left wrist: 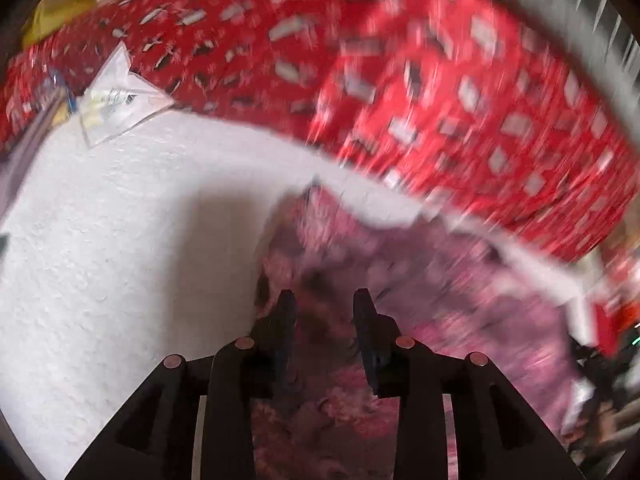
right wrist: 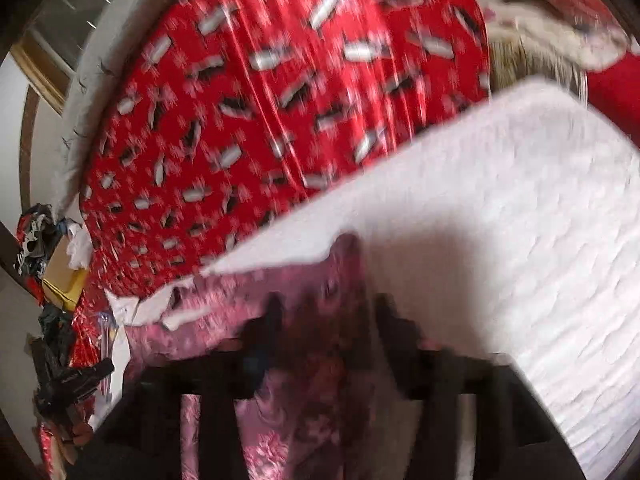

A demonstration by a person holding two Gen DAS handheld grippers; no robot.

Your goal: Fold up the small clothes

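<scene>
White foam board (left wrist: 100,260) bears pink floral garment (left wrist: 440,300) — orientation blurred; left tool (left wrist: 324,304), right tool (right wrist: 326,312) both agape.

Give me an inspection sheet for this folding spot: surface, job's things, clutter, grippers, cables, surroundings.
Surface: white textured pad lying on a red patterned bedspread.
Job's things: one pink floral garment on the pad, under both grippers; blurred.
Clutter: clear plastic packet at the pad's far edge; pile of boxes and bags beside the bed.
Grippers: left gripper open, fingers apart over the garment. Right gripper over the garment's edge, fingers look apart, too blurred to say whether it grips.
Cables: nothing seen.
Surroundings: window frame beyond the bed.
</scene>
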